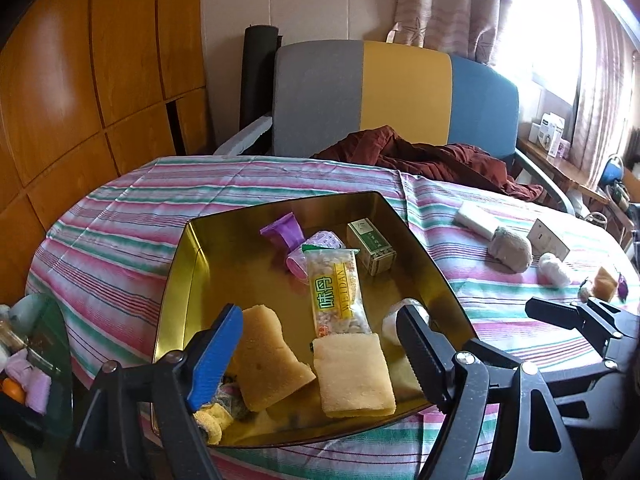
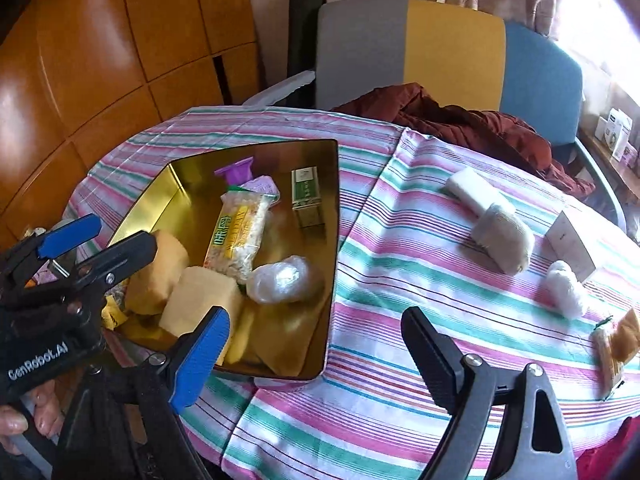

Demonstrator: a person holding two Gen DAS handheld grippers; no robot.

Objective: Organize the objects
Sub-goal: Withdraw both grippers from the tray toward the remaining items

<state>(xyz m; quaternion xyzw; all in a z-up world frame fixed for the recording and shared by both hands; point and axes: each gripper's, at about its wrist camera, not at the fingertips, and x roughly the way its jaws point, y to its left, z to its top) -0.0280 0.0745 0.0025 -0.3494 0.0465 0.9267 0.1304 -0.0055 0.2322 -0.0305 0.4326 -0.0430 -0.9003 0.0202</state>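
Observation:
A gold tin tray [image 1: 224, 272] sits on the striped tablecloth. In it lie two yellow sponge cakes [image 1: 352, 376], a snack bar packet [image 1: 336, 292], a green box [image 1: 370, 246], purple wrapped items [image 1: 286, 230] and a white wrapped ball [image 2: 280, 278]. My left gripper [image 1: 320, 354] hangs open over the tray's near end, and the cakes lie below it untouched. My right gripper [image 2: 316, 360] is open with nothing between its fingers, over the tray's near right corner and the cloth. The left gripper [image 2: 124, 232] also shows at the tray's left side, held by a hand [image 2: 24, 416].
On the cloth right of the tray lie a white packet [image 2: 466, 186], a grey-beige plush roll [image 2: 504, 240], a white wrapped ball [image 2: 566, 288], a white box [image 2: 572, 244] and a wrapped cake [image 2: 616, 348]. A red-brown jacket [image 2: 460, 124] drapes over the far edge before a chair [image 2: 448, 48].

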